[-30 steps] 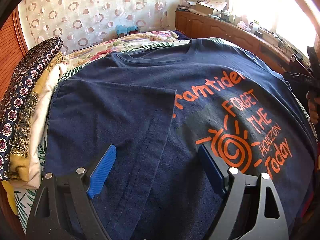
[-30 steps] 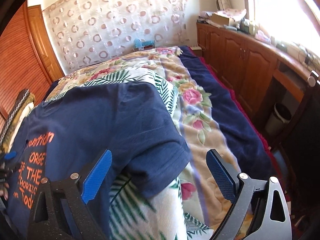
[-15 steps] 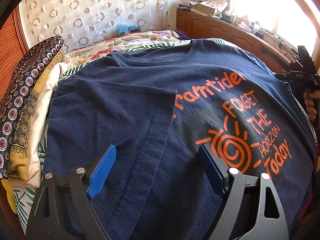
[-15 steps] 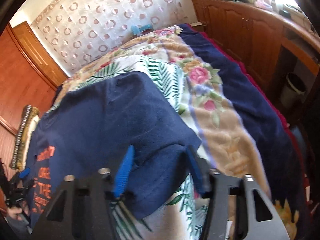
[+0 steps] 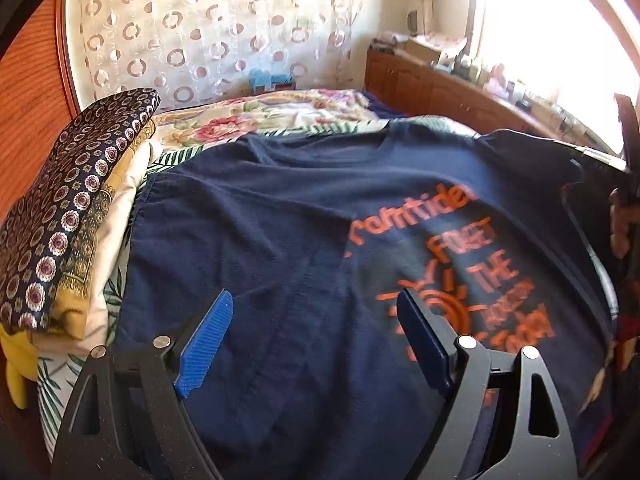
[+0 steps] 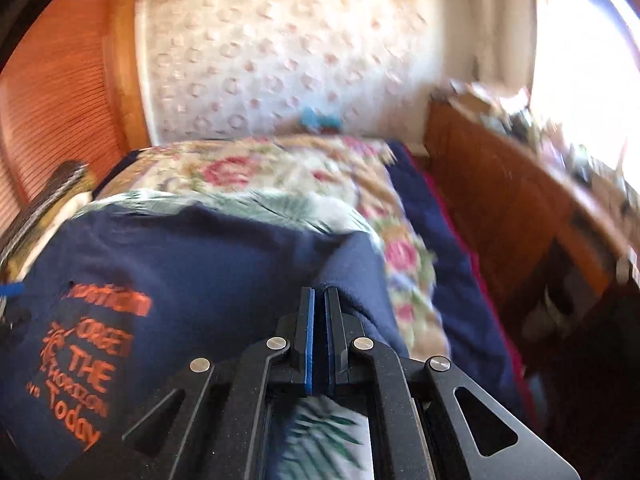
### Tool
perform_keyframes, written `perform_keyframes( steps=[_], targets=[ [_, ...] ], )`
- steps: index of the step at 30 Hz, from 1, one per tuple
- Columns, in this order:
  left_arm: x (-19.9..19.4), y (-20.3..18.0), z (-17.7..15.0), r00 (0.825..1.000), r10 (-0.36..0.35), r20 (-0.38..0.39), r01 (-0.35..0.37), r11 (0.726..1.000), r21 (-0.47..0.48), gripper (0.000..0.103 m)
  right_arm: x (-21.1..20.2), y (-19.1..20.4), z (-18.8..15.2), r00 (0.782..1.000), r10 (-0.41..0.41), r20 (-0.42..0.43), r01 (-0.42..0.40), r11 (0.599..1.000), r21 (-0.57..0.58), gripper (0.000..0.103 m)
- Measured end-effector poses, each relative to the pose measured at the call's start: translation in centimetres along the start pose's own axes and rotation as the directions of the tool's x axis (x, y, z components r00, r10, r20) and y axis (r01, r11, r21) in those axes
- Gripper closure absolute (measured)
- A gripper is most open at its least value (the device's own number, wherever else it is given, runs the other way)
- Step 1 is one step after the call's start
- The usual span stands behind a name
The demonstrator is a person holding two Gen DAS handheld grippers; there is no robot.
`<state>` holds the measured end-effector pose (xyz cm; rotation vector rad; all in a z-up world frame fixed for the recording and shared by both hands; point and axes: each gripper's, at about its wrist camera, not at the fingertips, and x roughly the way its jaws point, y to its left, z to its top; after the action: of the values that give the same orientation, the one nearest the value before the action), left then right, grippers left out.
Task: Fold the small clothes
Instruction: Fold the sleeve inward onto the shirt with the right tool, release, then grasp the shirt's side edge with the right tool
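T-shirt (image 6: 192,280) — "THE", "Today"

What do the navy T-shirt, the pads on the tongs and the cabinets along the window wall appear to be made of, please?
Navy T-shirt: soft knit, probably cotton jersey; it creases and drapes, with a matte orange print.
Pads on the left tongs: blue, ribbed, likely rubber or soft plastic, on matte black arms.
Cabinets: reddish-brown wood or veneer with a slight sheen; panelled doors suggest it, though blur hides the grain.
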<state>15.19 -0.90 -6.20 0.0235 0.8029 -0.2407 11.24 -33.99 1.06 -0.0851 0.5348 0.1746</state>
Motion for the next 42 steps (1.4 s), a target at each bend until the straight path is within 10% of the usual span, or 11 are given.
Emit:
perform_keyframes(
  steps=[6,11,25,27,29,30,42],
  targets=[
    [-2.6,-0.9,-1.4,0.995,-0.067,0.07,0.069,0.997,-0.031,0.018,-1.8,6.2,-1.3,0.99,0.143,0.013,-0.139,0.976,-0.165,0.097],
    [-3.6,-1.8,-2.3,0.991,-0.098,0.091,0.101,0.995,-0.027,0.018,-1.9,3.9,-3.5,0.989,0.143,-0.023,-0.145,0.981,-0.131,0.049],
    [-3.8,-3.6,-2.7,0.989,-0.109,0.098,0.109,0.994,0.004,0.018,3.3,-5.9,-5.4,0.972,0.145,-0.184,-0.097,0.964,0.247,0.048],
    [-3.8,-3.4,-2.7,0.989,-0.11,0.099,0.111,0.994,-0.003,0.018,5.0,-5.4,-3.8,0.971,0.15,-0.188,-0.101,0.964,0.248,0.055],
    [-3.9,-3.2,-2.8,0.989,-0.109,0.103,0.11,0.994,-0.009,0.018,5.7,-5.0,-3.6,0.962,0.188,-0.197,-0.14,0.962,0.234,0.095],
    [-4.0,-3.2,-2.9,0.989,-0.107,0.105,0.109,0.994,-0.011,0.018,7.0,-4.0,-3.2,0.962,0.19,-0.197,-0.146,0.965,0.219,0.098],
    [-4.3,-2.1,-3.4,0.989,-0.093,0.115,0.099,0.994,-0.047,0.018,7.4,6.0,5.1,0.956,0.288,-0.055,-0.289,0.957,-0.013,0.101]
  ],
)
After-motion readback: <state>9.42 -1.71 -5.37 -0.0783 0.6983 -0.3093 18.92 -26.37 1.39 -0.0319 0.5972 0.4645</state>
